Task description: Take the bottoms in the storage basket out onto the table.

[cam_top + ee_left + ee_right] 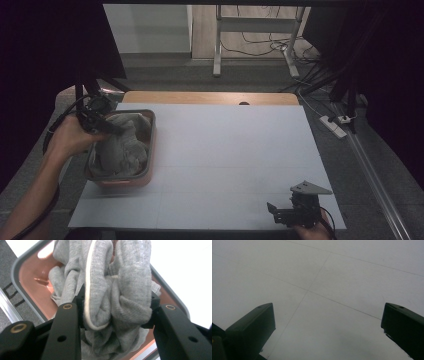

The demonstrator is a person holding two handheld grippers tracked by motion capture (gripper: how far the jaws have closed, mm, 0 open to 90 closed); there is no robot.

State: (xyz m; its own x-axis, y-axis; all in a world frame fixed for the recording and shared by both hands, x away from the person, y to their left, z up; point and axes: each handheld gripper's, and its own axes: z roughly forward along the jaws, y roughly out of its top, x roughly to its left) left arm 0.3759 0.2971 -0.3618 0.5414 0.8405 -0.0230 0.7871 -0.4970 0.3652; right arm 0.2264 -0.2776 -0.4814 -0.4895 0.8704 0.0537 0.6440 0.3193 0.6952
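A grey knitted cloth (120, 145) with a white seam lies bunched in a pink tub with a grey rim (150, 150) at the table's left. My left gripper (112, 129) hangs over the tub, shut on a thick fold of that cloth (117, 305). The fold is lifted above the tub's pink floor (35, 282), pinched between both jaws. My right gripper (280, 212) rests near the table's front right edge. Its jaws stand wide apart over the bare white table (324, 290), with nothing between them.
The white sheet (225, 150) covers the table, with a wooden strip at its far edge. Beyond stand a metal desk frame (218, 45), loose cables and a power strip (334, 126) on the floor at right.
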